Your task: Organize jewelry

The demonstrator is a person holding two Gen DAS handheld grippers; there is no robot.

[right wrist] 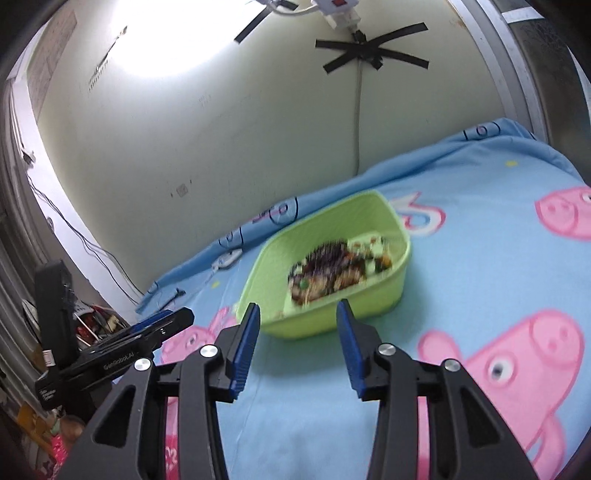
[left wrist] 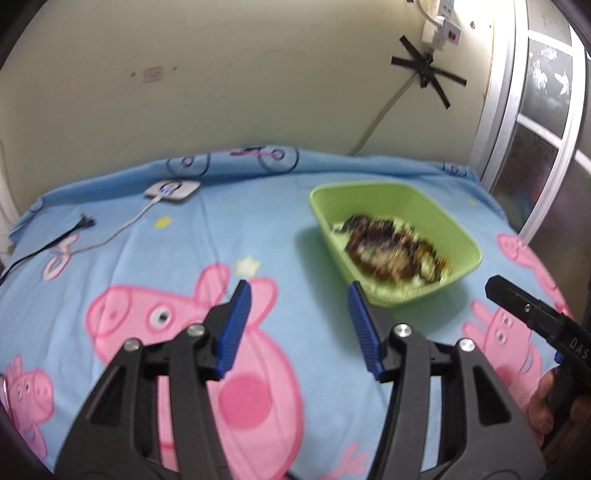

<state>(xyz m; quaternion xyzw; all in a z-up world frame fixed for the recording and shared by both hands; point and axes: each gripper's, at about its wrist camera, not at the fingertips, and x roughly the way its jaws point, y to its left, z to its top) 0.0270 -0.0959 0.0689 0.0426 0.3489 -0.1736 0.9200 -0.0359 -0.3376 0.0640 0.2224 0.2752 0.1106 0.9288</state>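
A light green plastic bin (left wrist: 436,218) stands on the blue cartoon bedsheet (left wrist: 155,266) and holds a blurred heap of dark, brown and pale jewelry (left wrist: 391,247). My left gripper (left wrist: 299,291) is open and empty, above the sheet just left of and in front of the bin. The bin (right wrist: 384,291) and the jewelry (right wrist: 340,269) also show in the right wrist view. My right gripper (right wrist: 297,314) is open and empty, hovering just in front of the bin's near wall. The right gripper also shows at the right edge of the left wrist view (left wrist: 524,306).
A white charger puck (left wrist: 171,190) with its white cable lies at the sheet's far left, beside a black cable (left wrist: 48,245). A wall with taped cables and a power strip (right wrist: 340,11) stands behind. A window frame (left wrist: 532,122) is at right. Clutter (right wrist: 92,321) lies off the bed's left.
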